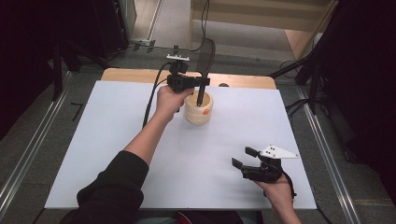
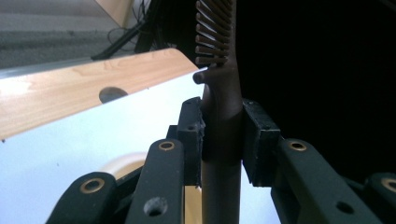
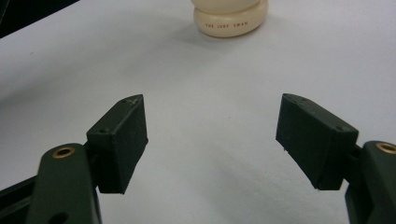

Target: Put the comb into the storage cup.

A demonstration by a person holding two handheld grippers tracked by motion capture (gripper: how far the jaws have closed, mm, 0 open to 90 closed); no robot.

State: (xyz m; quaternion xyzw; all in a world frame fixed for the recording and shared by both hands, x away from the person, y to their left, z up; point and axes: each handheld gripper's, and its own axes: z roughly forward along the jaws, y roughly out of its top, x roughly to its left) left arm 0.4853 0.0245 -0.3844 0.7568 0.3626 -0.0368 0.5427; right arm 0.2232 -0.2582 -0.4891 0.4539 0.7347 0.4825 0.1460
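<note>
Nearest to me, the right gripper [image 1: 244, 157] is sitting low over the white surface [image 1: 116, 154] at its near right corner, its fingers [image 3: 119, 140] spreading wide with nothing between them (bare sheet below); farther off, the person's left arm is reaching across the middle, and the left gripper [image 1: 200, 82] is pinching the handle of a dark slotted spatula [image 2: 223, 121], its fingers [image 2: 192, 135] pressing on either side of the stem; the spatula is standing upright, its lower end dipping into the cream-coloured holder [image 1: 198, 108] just beside that hand, its slotted blade rising above; beyond, a strip of wooden tabletop [image 1: 140, 74] is showing.
</note>
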